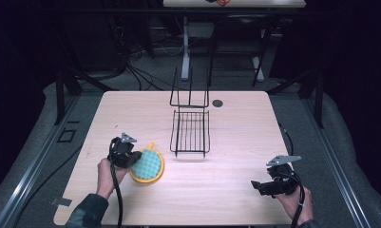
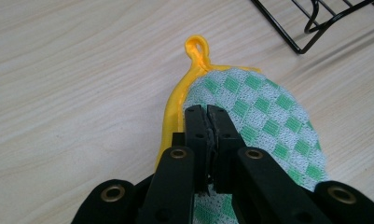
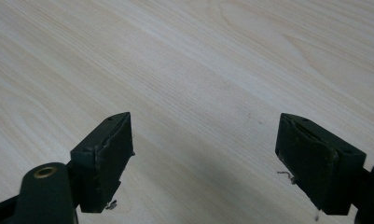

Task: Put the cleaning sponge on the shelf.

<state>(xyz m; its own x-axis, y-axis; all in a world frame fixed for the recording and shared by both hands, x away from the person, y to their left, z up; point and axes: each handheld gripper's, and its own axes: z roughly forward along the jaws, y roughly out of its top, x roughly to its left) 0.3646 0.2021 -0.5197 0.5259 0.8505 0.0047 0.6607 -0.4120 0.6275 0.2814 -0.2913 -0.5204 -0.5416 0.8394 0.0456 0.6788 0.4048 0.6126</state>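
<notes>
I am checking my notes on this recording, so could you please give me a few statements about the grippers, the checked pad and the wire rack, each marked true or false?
1. The left gripper is shut on the round green-and-white checked pad with a yellow rim. True.
2. The right gripper is shut on a cloth. False: its jaws stand wide apart, with bare light wooden table between them.
3. The pad lies inside the black wire rack. False: it is on the table to the left of the rack, apart from it.
4. The pad's yellow loop points away from the left gripper. True.
5. The rack holds a plate. False: nothing is in it.
</notes>
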